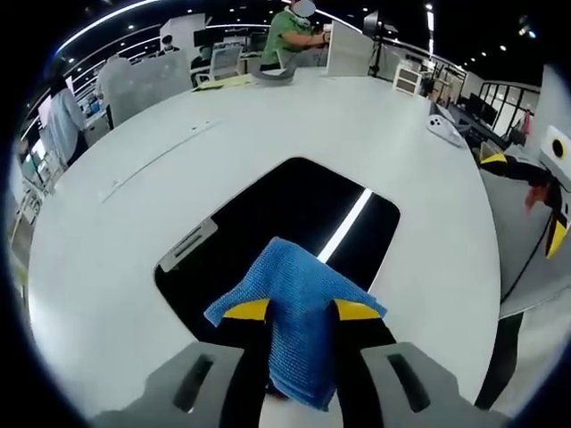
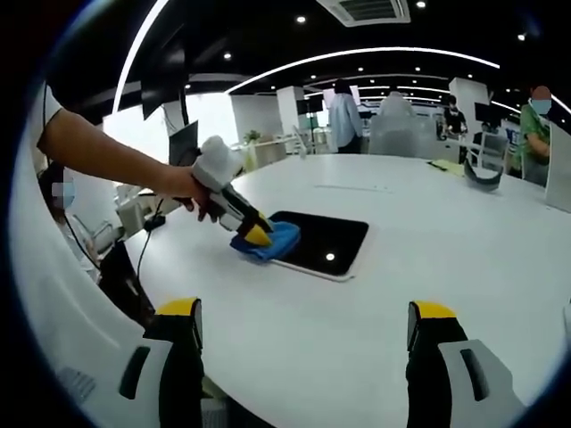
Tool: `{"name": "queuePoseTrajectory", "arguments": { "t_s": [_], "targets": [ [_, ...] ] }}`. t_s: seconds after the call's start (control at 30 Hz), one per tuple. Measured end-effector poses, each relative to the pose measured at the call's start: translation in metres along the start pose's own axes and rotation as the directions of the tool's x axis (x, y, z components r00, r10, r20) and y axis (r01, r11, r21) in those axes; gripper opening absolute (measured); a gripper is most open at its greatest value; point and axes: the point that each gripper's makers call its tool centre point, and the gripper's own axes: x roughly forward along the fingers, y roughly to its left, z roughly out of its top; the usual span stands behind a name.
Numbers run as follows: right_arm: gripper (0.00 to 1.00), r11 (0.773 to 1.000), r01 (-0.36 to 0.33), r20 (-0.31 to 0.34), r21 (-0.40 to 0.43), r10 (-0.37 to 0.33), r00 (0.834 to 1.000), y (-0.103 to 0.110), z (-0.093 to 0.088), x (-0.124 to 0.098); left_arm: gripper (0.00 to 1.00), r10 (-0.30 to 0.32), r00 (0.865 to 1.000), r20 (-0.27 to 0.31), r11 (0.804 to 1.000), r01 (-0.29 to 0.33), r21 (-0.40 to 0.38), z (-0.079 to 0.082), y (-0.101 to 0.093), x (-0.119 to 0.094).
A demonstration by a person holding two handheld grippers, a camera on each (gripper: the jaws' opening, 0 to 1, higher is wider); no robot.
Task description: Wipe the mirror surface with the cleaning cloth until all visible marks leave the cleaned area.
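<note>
Left claw (image 1: 302, 310) around crumpled blue cloth (image 1: 299, 312)

A white round table (image 2: 464, 267) stands in an office, with people (image 1: 290, 31) at desks beyond it.

blue cloth (image 1: 299, 321) bunched on dark mirror (image 1: 294, 209); mirror flat

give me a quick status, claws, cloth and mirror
Left claw shut on blue cloth, pressed on the mirror's near corner. Right claw open, empty, held back over the white table. Nothing blocking the mirror.
</note>
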Motion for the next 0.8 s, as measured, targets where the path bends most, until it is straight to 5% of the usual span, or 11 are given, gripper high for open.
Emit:
{"name": "queuePoseTrajectory", "arguments": {
  "t_s": [0.8],
  "targets": [
    [0.95, 0.999, -0.028, -0.013, 0.032, 0.028, 1.0, -0.005, -0.011, -0.003, 0.26, 0.002, 1.0, -0.025, 1.0, -0.002, -0.026, 0.012, -0.013, 0.01]
  ]
}}
